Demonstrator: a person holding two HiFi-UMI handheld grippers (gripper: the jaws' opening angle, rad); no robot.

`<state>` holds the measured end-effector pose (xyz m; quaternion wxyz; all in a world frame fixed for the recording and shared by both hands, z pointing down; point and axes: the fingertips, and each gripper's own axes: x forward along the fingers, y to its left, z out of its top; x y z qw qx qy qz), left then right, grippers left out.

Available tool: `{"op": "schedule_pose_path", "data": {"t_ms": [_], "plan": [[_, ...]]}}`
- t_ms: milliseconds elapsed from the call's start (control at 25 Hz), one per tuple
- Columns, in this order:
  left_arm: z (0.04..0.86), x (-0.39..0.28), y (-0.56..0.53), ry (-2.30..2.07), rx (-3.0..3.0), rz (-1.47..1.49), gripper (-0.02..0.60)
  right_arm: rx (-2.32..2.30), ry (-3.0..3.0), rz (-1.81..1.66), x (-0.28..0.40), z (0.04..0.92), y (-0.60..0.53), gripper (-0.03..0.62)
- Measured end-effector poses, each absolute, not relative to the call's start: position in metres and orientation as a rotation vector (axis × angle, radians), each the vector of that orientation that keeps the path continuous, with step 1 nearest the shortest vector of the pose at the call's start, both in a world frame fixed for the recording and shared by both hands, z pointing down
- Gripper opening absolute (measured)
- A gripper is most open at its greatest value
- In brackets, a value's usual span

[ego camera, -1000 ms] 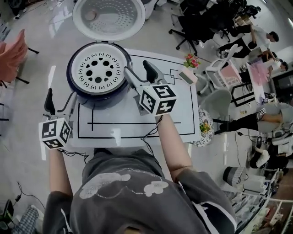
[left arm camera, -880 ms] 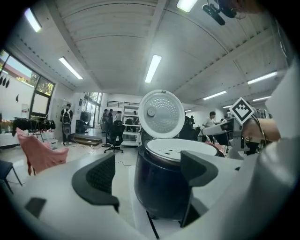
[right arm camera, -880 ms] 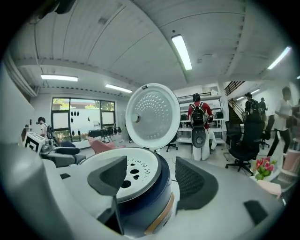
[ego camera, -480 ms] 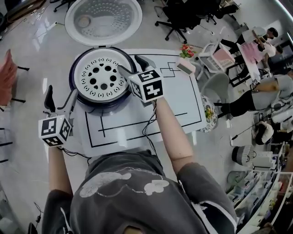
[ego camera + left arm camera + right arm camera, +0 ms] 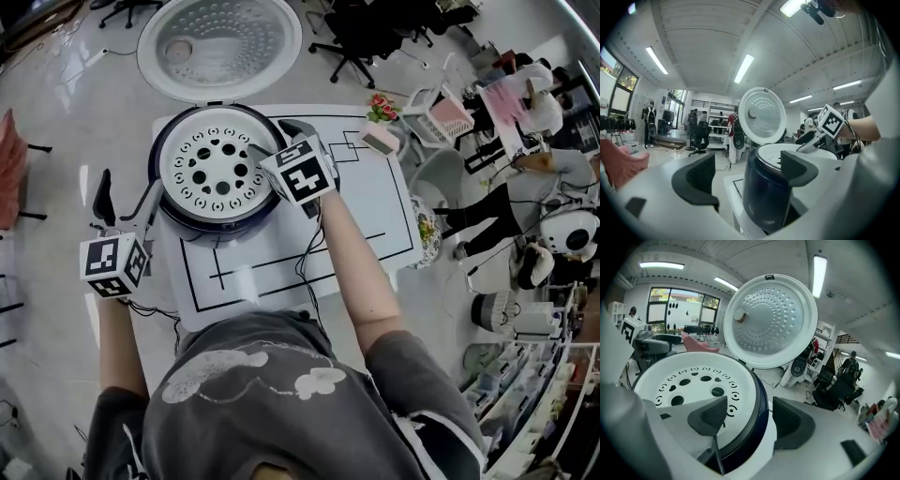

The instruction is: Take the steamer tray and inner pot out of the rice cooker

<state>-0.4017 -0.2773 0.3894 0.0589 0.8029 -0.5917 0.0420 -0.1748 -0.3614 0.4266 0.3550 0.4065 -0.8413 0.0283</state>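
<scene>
Lying flat, holes up, steamer tray (image 5: pixel 211 169), right claw (image 5: pixel 269 138) astride cooker rim (image 5: pixel 216 228)

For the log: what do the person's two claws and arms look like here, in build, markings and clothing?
The left claw and right claw match. Each has a pale grey body and two fingers tipped with black pads. Each also carries a white cube printed with black square markers. Thin black cables run back from both. The person wears a grey short-sleeved T-shirt with a pale print.
</scene>
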Motion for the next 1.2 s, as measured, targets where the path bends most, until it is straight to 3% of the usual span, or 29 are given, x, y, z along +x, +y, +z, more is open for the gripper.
{"op": "schedule_pose_path", "data": {"t_ms": [320, 560, 760, 880, 1200], "plan": [[0.388, -0.412, -0.280, -1.776, 2.443, 0.120, 0.428, 1.067, -2.073, 0.055, -0.174, 0.432, -0.364, 0.295], [0.390, -0.408, -0.282, -1.765, 2.449, 0.118, 0.428, 1.093, -2.019, 0.049, -0.170, 0.434, -0.367, 0.212], [0.388, -0.407, -0.282, -1.759, 2.456, 0.111, 0.428, 1.117, -2.005, 0.038, -0.170, 0.430, -0.368, 0.182], [0.385, -0.405, -0.280, -1.747, 2.471, 0.109, 0.428, 1.135, -2.016, 0.018, -0.175, 0.420, -0.366, 0.114], [0.378, -0.399, -0.280, -1.736, 2.495, 0.112, 0.428, 1.236, -2.131, 0.047, -0.178, 0.396, -0.363, 0.093]]}}
